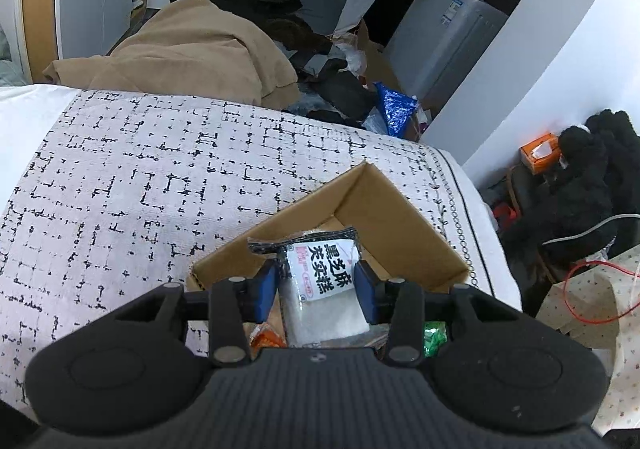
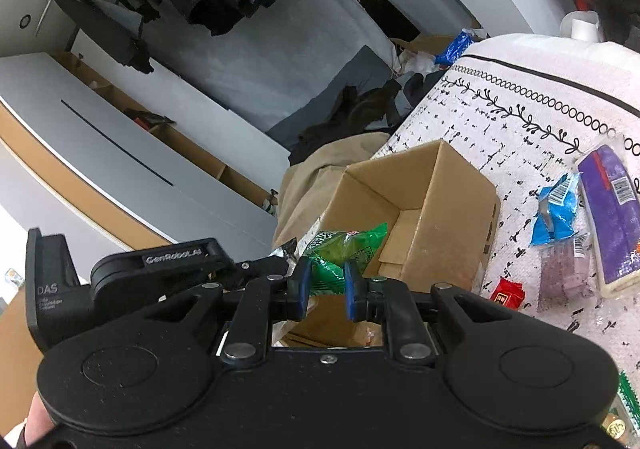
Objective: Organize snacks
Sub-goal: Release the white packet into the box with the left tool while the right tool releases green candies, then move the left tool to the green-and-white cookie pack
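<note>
An open cardboard box (image 1: pixel 400 217) stands on a patterned white cloth (image 1: pixel 140 177). My left gripper (image 1: pixel 316 285) hangs over the box, shut on a black-and-white sesame snack packet (image 1: pixel 320 281) held across its width between the blue pads. Below it an orange wrapper (image 1: pixel 266 339) and a green wrapper (image 1: pixel 434 337) show. In the right wrist view my right gripper (image 2: pixel 325 281) is shut on a green snack packet (image 2: pixel 344 245) above the near rim of the box (image 2: pixel 440 209). The left gripper (image 2: pixel 160 261) sits just to its left.
Loose snacks lie on the cloth right of the box: a blue packet (image 2: pixel 556 213), a purple packet (image 2: pixel 612 209), a clear pinkish packet (image 2: pixel 564 269), a small red one (image 2: pixel 507 291). A tan blanket (image 1: pixel 192 49) and dark clothes lie beyond the table edge.
</note>
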Motion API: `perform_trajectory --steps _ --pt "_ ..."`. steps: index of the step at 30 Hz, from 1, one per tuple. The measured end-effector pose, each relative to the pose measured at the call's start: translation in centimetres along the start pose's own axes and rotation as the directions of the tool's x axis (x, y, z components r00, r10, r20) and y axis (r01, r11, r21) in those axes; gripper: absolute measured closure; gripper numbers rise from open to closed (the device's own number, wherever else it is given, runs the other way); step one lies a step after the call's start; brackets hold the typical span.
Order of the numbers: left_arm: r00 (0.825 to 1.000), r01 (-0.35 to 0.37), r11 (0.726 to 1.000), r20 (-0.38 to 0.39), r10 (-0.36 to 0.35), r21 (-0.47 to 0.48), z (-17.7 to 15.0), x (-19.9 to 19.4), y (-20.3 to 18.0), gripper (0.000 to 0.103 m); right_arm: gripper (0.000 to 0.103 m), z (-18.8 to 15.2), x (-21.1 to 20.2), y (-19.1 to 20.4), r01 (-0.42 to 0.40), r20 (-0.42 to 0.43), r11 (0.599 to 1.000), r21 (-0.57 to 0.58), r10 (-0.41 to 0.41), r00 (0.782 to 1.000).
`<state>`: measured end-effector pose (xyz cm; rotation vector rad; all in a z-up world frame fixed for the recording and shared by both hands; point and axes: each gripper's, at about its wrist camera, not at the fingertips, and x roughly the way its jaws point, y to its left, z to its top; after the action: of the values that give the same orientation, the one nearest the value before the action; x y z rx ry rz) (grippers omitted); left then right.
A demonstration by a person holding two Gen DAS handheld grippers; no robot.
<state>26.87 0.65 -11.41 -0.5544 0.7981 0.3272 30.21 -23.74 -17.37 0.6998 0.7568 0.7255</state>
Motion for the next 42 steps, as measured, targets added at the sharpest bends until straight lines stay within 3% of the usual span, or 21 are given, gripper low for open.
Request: perform_trajectory --steps 3,5,10,16,17,21,23,26,28,36,42 --pt "1.000 0.001 1.000 -0.017 -0.001 -0.007 0.2 0.8 0.1 0.062 0.086 -0.1 0.4 0.0 0.003 -0.001 1.000 -0.002 -0.003 1.000" --pt "1.000 -0.002 1.000 -0.016 0.002 -0.010 0.4 1.0 0.0 0.060 0.080 -0.1 0.6 0.0 0.015 0.001 1.000 -0.001 -0.015 1.000" --pt "0.999 -0.043 0.999 -0.024 0.043 0.002 0.5 1.4 0.0 0.034 0.057 -0.2 0.8 -0.1 0.064 -0.010 0.998 -0.007 -0.064 0.998" --pt "0.998 -0.043 0.999 -0.035 0.043 0.017 -0.1 0.5 0.1 0.017 0.040 -0.1 -0.2 0.1 0.106 -0.009 0.994 -0.012 -0.106 0.994" --pt "0.998 -0.050 0.999 -0.038 0.051 0.018 -0.1 0.2 0.1 0.016 0.035 -0.1 -0.4 0.1 0.121 -0.006 0.993 -0.013 -0.121 0.993" --pt "0.996 -0.078 0.997 -0.037 0.079 0.026 -0.5 -0.9 0.2 0.014 0.030 0.2 -1.3 0.0 0.144 0.000 0.990 -0.003 -0.144 0.990" --pt "0.995 -0.088 0.996 -0.039 0.090 0.032 -0.7 -1.5 0.2 0.013 0.017 0.4 -2.0 0.1 0.159 0.015 0.987 0.005 -0.159 0.987" --pt "0.996 -0.088 0.995 -0.029 0.089 0.037 -0.9 -2.6 0.1 0.009 0.015 0.7 -3.1 0.4 0.185 0.020 0.983 0.004 -0.185 0.983" --pt "0.994 -0.107 0.993 -0.001 0.108 0.050 -1.2 -3.4 -0.1 0.000 0.015 0.9 -3.5 0.5 0.177 0.008 0.984 0.004 -0.177 0.984" --pt "0.996 -0.090 0.994 -0.013 0.091 0.056 -2.3 -5.0 -1.0 0.000 0.012 1.0 -5.2 0.1 0.235 0.018 0.972 -0.001 -0.235 0.972" --pt "0.998 -0.067 0.995 0.000 0.067 0.068 -3.7 -5.9 -2.2 0.000 0.011 1.0 -7.3 -1.2 0.315 0.031 0.949 0.005 -0.315 0.948"
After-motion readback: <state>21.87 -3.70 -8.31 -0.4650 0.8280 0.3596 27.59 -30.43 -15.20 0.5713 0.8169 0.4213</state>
